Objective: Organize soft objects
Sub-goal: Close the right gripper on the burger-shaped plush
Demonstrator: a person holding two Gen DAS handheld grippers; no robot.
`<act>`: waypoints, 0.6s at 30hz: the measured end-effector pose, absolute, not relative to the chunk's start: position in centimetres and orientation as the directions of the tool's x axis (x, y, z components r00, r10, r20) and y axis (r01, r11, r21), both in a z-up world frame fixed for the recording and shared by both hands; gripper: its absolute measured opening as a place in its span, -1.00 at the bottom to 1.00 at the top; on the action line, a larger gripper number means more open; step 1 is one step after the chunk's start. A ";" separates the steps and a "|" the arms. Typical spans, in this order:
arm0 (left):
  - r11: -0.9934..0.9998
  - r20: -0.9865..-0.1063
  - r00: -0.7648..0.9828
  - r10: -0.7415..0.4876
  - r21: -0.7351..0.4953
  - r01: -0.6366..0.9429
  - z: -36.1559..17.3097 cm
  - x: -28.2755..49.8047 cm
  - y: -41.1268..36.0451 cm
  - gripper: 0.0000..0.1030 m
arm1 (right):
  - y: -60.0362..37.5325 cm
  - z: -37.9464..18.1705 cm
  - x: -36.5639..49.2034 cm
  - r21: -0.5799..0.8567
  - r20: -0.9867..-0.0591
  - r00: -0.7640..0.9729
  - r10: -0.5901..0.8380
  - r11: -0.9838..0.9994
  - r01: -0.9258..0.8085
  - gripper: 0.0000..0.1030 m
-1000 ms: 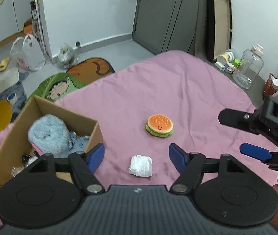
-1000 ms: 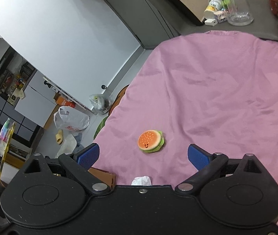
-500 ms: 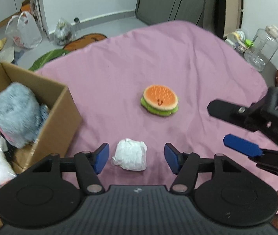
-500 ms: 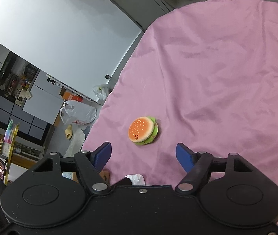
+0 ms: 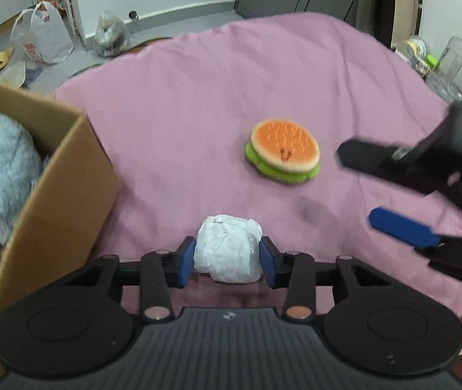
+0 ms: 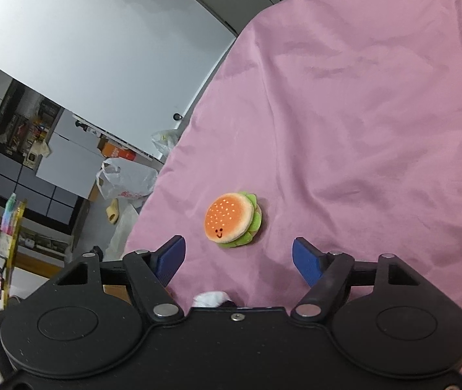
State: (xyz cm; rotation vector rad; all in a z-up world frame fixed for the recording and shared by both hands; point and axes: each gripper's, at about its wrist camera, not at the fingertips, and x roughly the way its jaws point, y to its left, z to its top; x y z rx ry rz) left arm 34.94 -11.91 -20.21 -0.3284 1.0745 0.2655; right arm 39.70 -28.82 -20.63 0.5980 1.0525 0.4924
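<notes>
The left gripper (image 5: 227,261) has its fingers (image 5: 186,261) pressed on both sides of the white wad (image 5: 227,250), near the pink bed's (image 5: 198,104) front edge. The right gripper (image 6: 239,256) is spread wide, empty, burger (image 6: 232,222) just beyond. The box (image 5: 55,188) sits at the left edge.

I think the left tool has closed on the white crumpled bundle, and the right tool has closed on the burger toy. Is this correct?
Only the second part is wrong. The right tool is open, and the burger toy lies free on the pink sheet just ahead of its fingers, as the right wrist view shows. The left tool has indeed closed on the white crumpled bundle.
</notes>
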 end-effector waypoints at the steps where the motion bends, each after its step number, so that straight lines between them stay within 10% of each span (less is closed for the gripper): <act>1: 0.920 -0.886 0.461 0.056 -0.134 -0.368 -19.9 35.1 -11.9 -0.20 | -28.6 -20.8 39.8 0.665 -0.653 0.412 0.635 0.742 -0.091 0.41; 18: 0.919 -0.870 0.492 0.030 -0.170 -0.356 -18.9 37.2 -10.0 -0.20 | -27.0 -22.8 41.9 0.664 -0.659 0.421 0.623 0.745 -0.062 0.10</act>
